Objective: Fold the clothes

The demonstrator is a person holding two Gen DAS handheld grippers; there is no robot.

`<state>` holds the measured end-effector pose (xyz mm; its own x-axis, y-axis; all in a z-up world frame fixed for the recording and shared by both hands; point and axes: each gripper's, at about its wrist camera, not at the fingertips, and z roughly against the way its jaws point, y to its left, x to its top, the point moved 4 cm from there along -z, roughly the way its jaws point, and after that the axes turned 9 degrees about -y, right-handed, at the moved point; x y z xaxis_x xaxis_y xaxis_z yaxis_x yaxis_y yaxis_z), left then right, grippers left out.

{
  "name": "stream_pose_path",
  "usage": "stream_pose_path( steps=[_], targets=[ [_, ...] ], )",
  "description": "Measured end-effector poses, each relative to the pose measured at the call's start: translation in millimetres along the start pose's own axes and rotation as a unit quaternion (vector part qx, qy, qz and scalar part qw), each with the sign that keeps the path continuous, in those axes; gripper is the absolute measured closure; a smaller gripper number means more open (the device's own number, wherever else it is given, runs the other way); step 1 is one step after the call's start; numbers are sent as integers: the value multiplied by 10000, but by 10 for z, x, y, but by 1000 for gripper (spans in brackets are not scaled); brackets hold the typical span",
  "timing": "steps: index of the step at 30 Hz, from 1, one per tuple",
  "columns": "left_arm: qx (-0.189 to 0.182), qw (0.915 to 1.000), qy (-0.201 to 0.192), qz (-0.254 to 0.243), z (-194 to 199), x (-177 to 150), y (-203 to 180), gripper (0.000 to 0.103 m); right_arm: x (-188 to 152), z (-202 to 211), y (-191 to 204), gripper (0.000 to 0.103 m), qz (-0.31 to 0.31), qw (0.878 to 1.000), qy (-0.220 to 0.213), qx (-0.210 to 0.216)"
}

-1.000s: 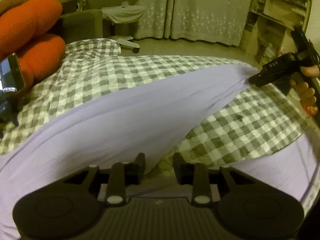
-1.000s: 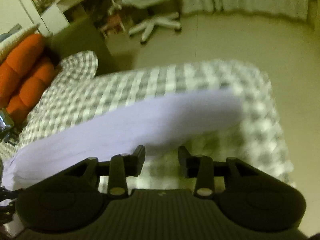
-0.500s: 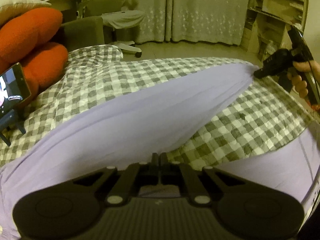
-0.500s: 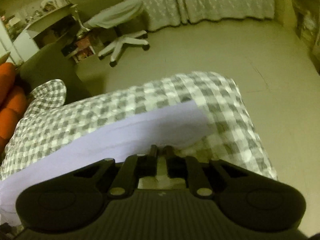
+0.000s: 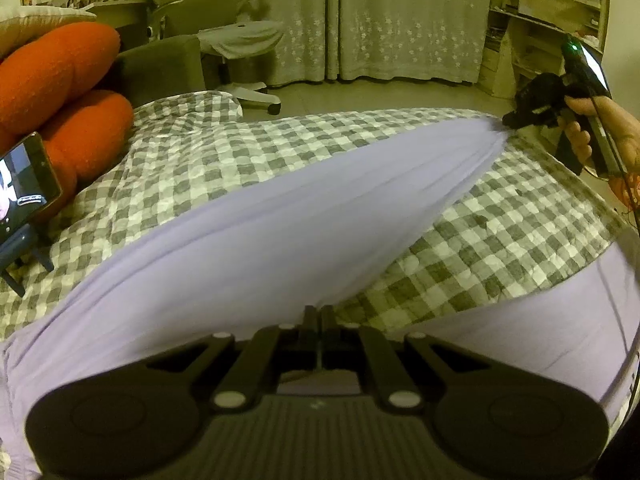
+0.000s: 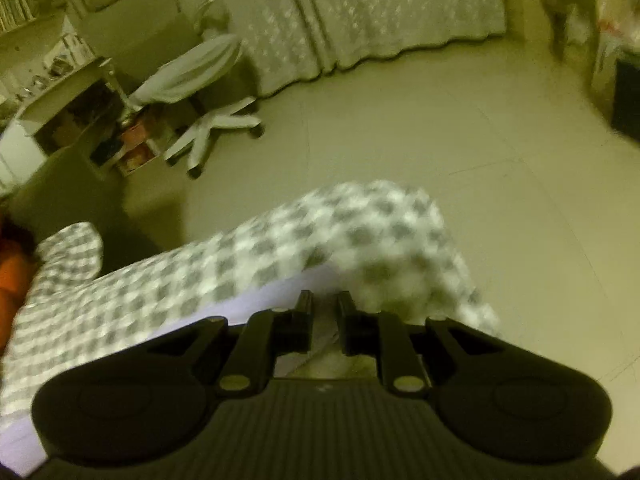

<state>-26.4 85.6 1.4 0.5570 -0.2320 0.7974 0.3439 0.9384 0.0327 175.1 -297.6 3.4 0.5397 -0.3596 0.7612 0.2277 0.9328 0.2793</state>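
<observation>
Two claws hold one lavender garment [image 5: 280, 236] stretched across the bed's checked cover [image 5: 500, 248]. At the near edge, the left claw [image 5: 319, 314] has its jaws pressed together on the cloth. Off to the right in the left wrist view, the right claw [image 5: 510, 120], gripped by a hand [image 5: 600, 128], pinches the gathered far corner, which fans out from its tip. In its own view, the right claw [image 6: 324, 304] shows a narrow gap, its jaws easing apart with cloth [image 6: 256, 304] between them. Orange cushions [image 5: 60, 92] and a propped phone [image 5: 26, 184] sit at the left.
</observation>
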Motion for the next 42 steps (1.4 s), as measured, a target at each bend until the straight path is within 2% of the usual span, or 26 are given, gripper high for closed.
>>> stream_pose_path(
  steps=[5,8,14,16,17,22,30,39,42],
  targets=[
    [-20,10000,-11,24,14,17,14,102,183,46,-53,84,383,9989,-267,-72],
    [-23,10000,13,8,-4,9,15,102,252,5,-30,63,716,9970,-295,65],
    [-20,9999,89,-47,-37,-9,2,102,13,-329,126,63,1328,9906,236,225],
    [-16,9999,101,-54,-50,-7,7,102,-25,-335,182,72,1714,9848,209,204],
    [-13,9999,105,-55,-57,-5,9,102,-18,-321,207,102,1864,9821,185,188],
    [28,9999,134,-81,-84,-19,2,102,84,-268,283,102,2150,9763,-246,63],
    [81,9998,118,-137,-79,-25,-21,101,124,-385,420,102,2362,9699,-597,-50],
    [92,9999,93,-55,-79,-11,0,101,87,-541,440,102,2407,9674,-776,-170],
    [109,9999,113,-14,-109,-13,14,101,18,-654,424,102,2358,9698,-546,-283]
  ],
)
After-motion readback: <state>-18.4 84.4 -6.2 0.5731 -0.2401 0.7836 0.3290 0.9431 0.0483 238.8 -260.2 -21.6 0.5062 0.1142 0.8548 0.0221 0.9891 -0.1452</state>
